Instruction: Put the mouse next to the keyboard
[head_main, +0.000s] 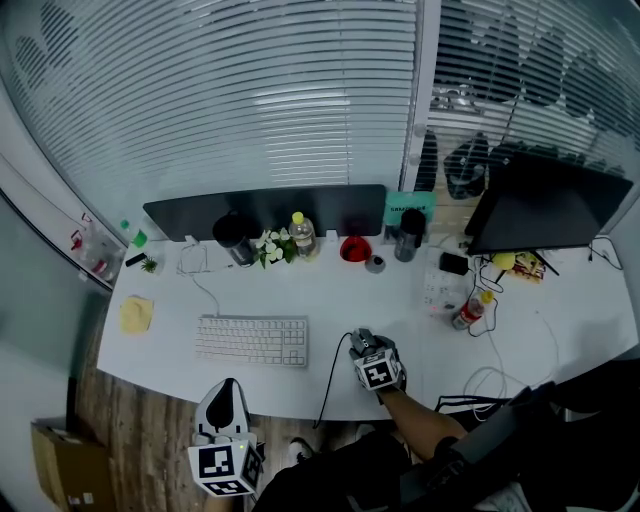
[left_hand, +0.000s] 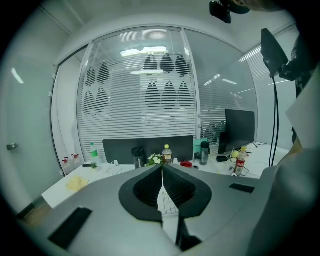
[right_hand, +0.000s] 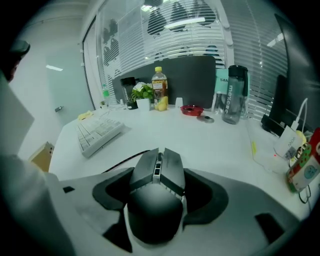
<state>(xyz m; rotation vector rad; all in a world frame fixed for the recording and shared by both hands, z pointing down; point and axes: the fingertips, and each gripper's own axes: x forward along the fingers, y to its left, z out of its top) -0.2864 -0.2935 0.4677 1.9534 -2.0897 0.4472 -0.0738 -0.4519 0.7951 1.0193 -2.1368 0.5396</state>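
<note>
Mouse (right_hand: 156, 200) is being gripped across its hard, slick flanks by the right gripper's (head_main: 365, 350) wide-spread jaws, low at the tabletop (head_main: 420, 330), near the keyboard's (head_main: 252, 340) right end. It is being judged light and rigid, with its cable (right_hand: 125, 161) likely dragging. Nothing is being held by the left gripper (left_hand: 162, 169), its jaws together.

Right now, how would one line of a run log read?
right gripper: jaws closed on mouse | mouse: right of keyboard, not touching it | left gripper: jaws together, empty
</note>
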